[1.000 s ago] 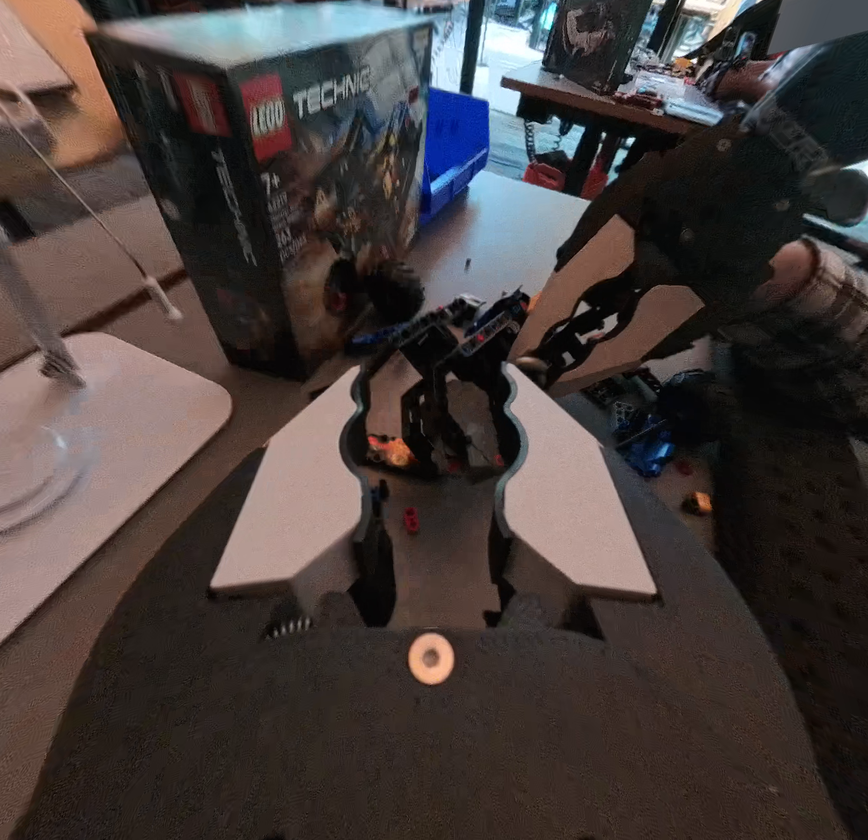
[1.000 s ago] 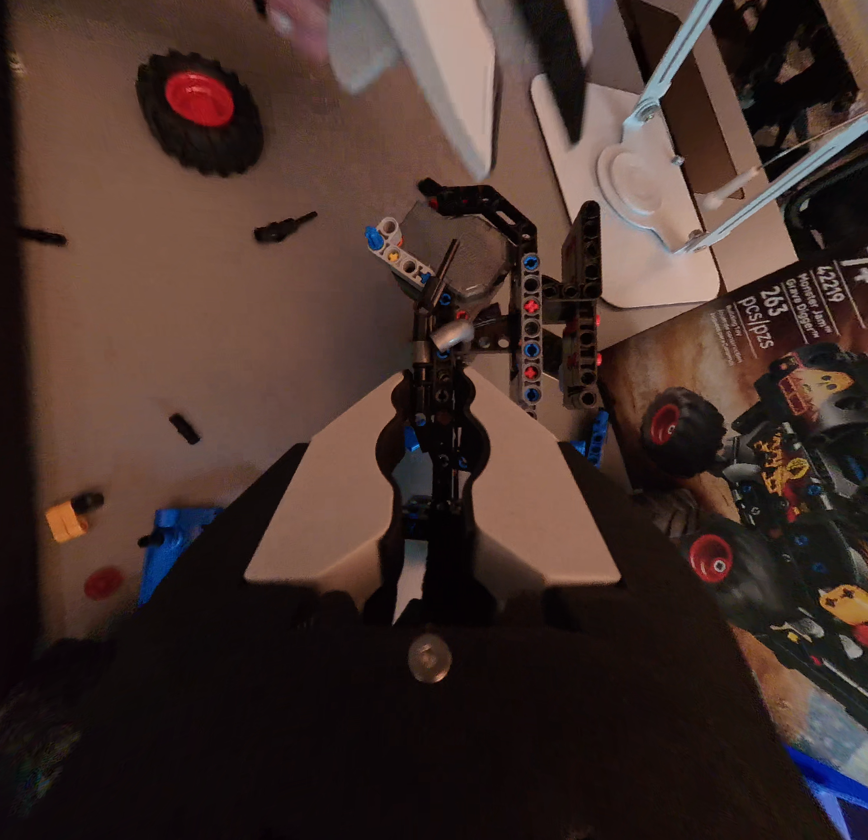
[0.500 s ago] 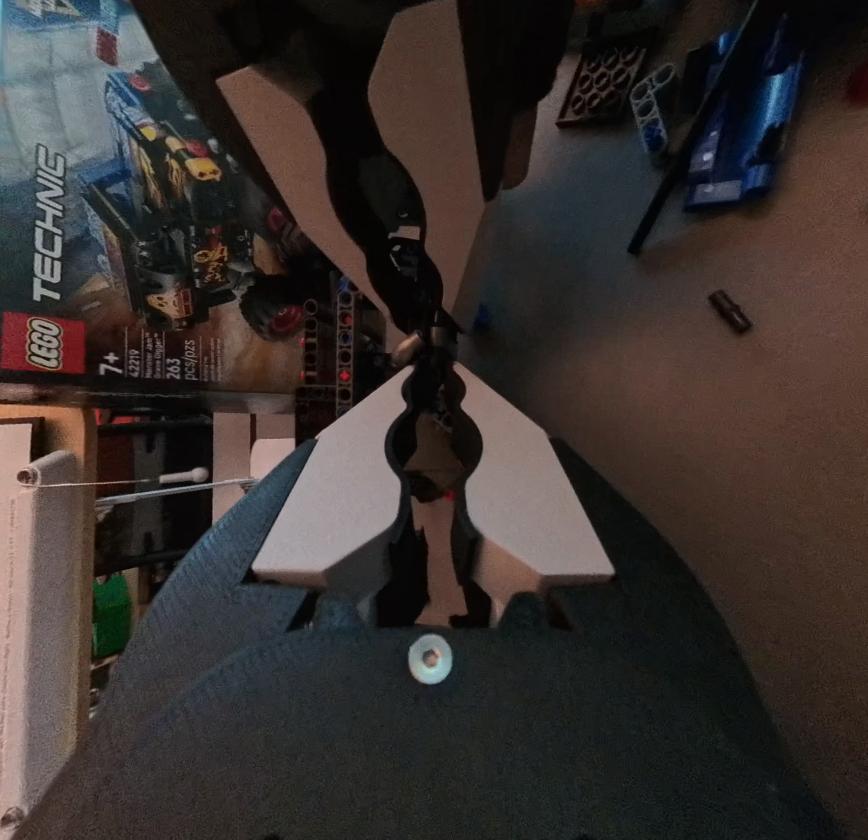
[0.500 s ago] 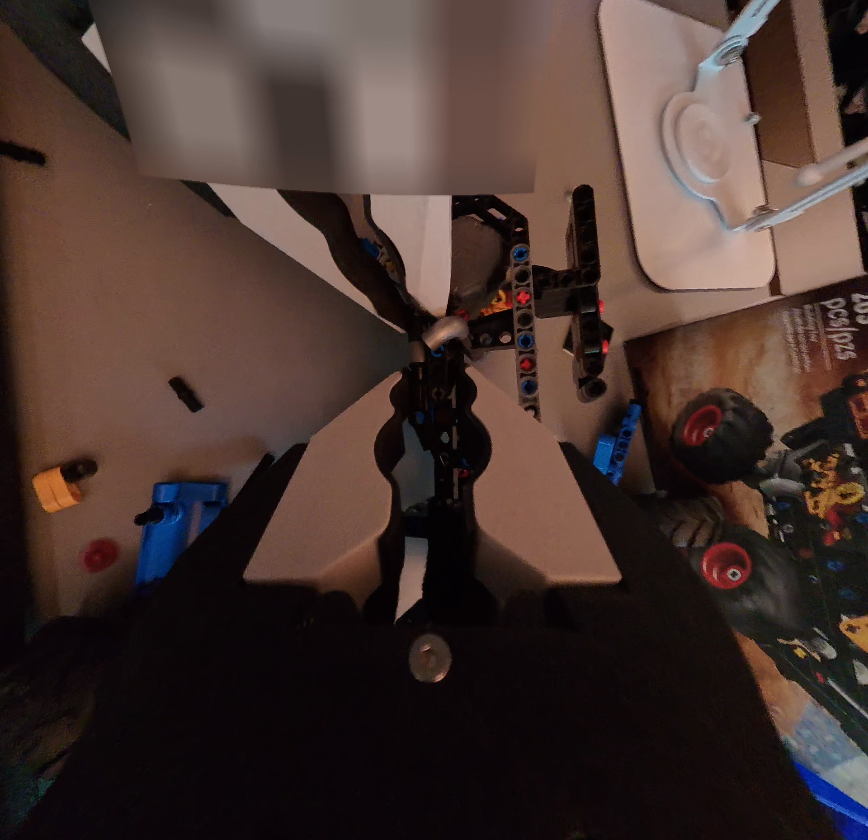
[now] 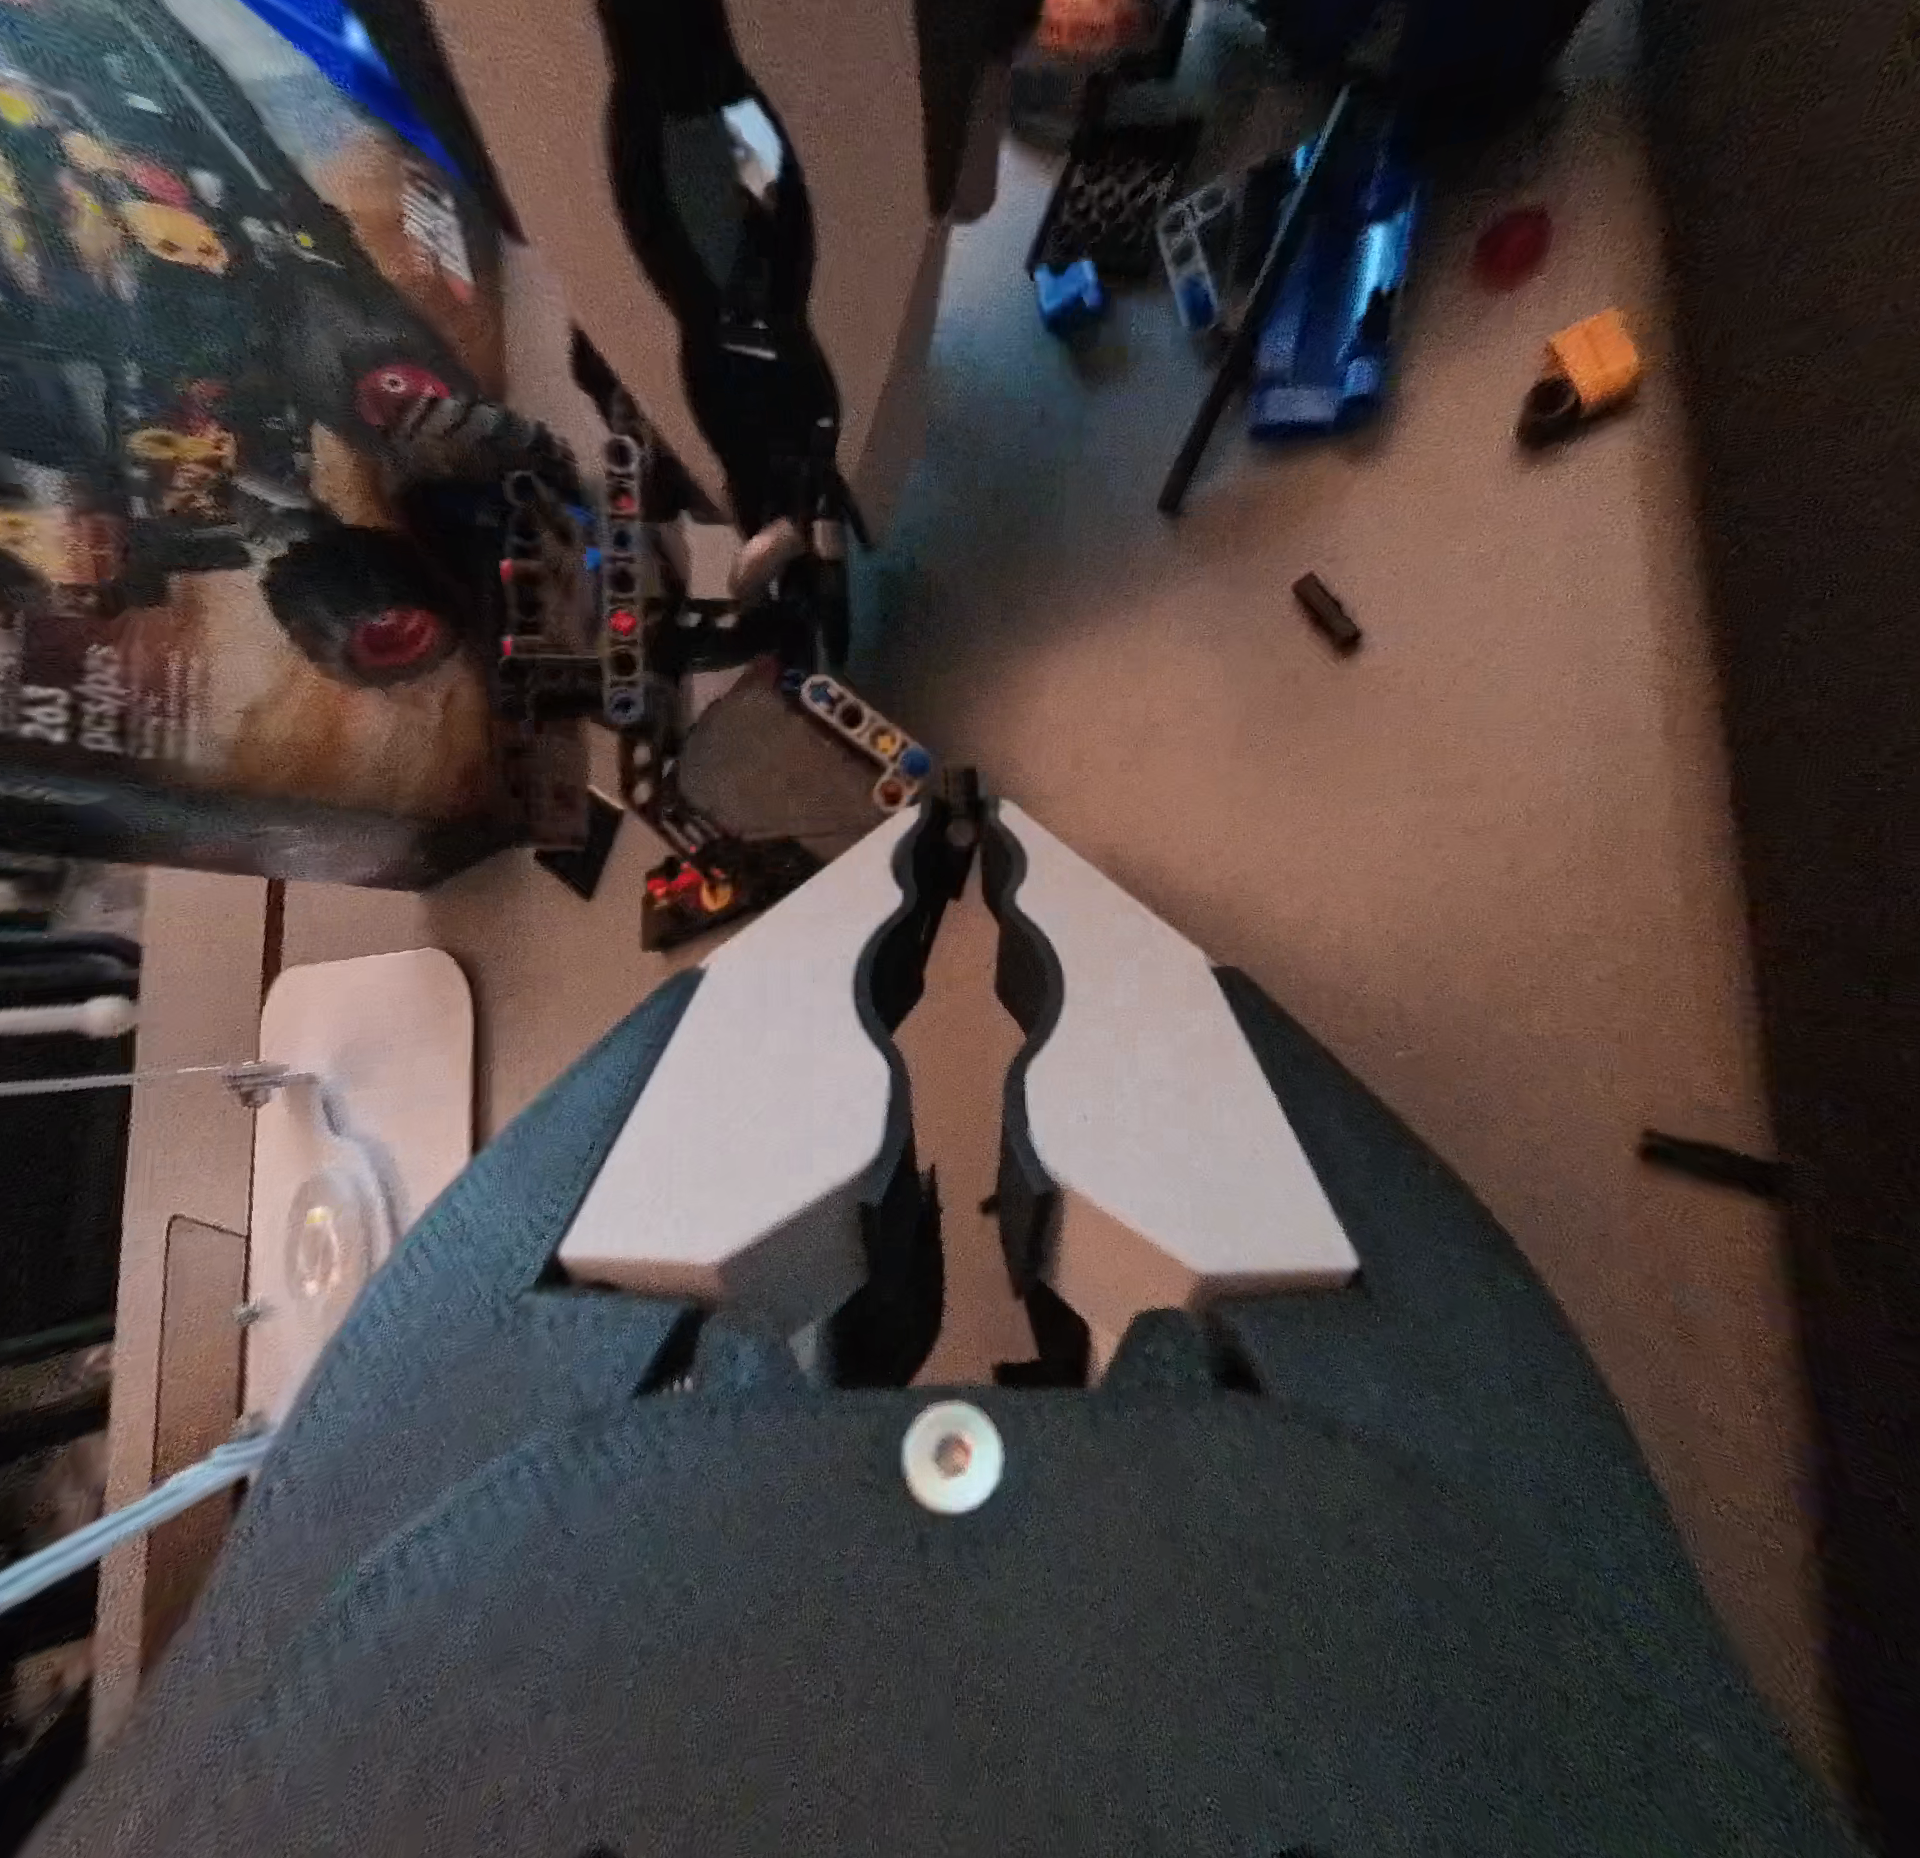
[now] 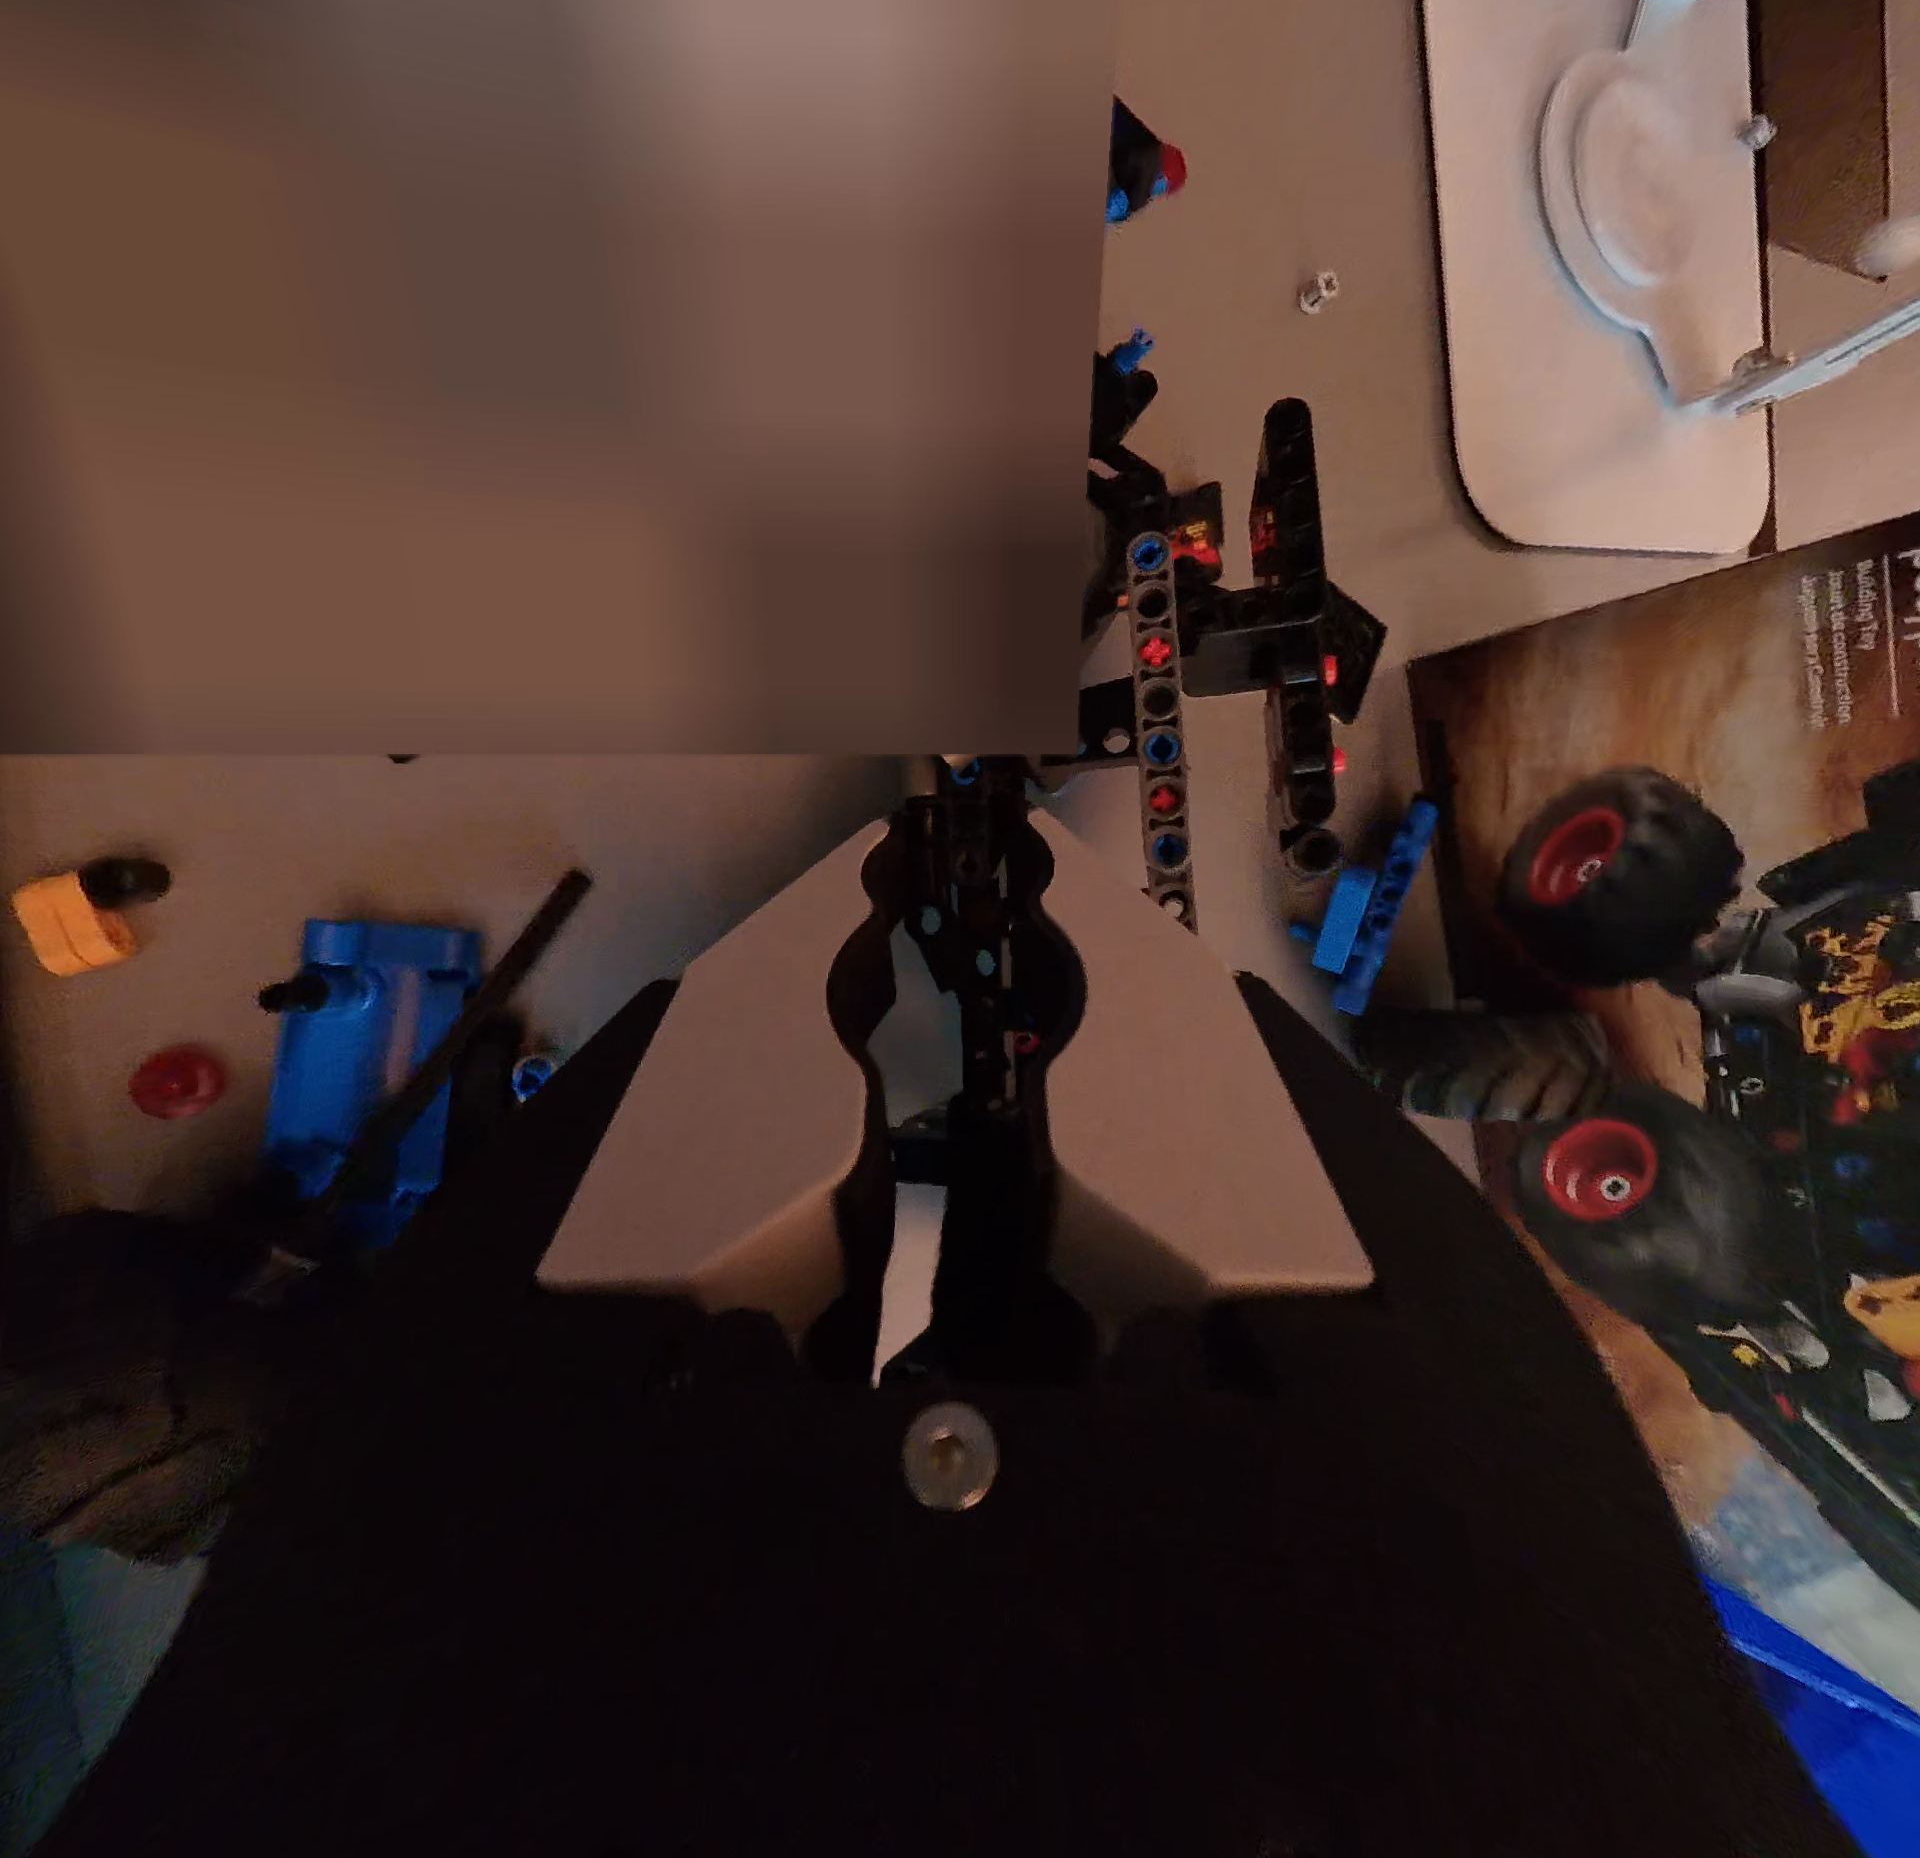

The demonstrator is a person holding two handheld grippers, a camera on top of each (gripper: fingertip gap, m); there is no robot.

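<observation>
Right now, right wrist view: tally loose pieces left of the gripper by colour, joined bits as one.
Orange: 1, orange block
Red: 1, red disc
Blue: 2, large blue block, small blue pin
Black: 1, axle rod
Total: 5

A blur patch hides the right view's upper left; the toy box runs off the right edge

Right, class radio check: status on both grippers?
Left gripper shut on small black pin. Right gripper shut on black frame. Toy box close beside.
</observation>
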